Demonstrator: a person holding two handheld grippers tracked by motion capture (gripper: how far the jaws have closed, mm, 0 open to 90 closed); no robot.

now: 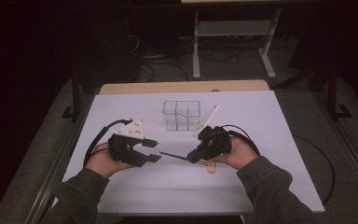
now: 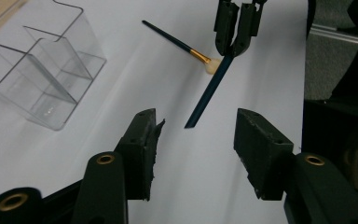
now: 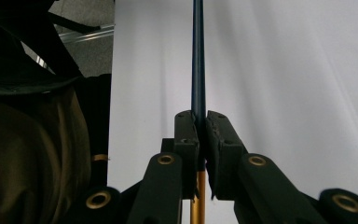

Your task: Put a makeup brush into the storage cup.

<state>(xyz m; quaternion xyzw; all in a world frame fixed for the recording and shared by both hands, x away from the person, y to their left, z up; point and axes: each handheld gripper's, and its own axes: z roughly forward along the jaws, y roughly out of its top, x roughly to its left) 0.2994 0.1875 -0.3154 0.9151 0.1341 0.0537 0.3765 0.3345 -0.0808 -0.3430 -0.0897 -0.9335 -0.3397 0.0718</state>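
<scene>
My right gripper point(image 1: 192, 157) pinches a paintbrush point(image 2: 208, 94); my left gripper point(image 1: 154, 150) stands half spread just short of its handle tip.

In my right gripper view the jaws press together on the dark blue handle, with the gold ferrule just below the pads. The handle slants out toward my left gripper, whose jaws are apart with nothing between them; the handle's end hangs just ahead of the gap, untouched. A second paintbrush point(image 2: 177, 42) lies flat on the white table point(image 1: 270, 140) behind, its pale bristles near the right gripper's jaws. A clear divided box point(image 1: 182, 115) stands further back, well apart from both hands, with bare table around it. The held brush's bristles are hidden behind my right gripper, and my sleeve point(image 3: 28, 158) blocks the left of that view.
</scene>
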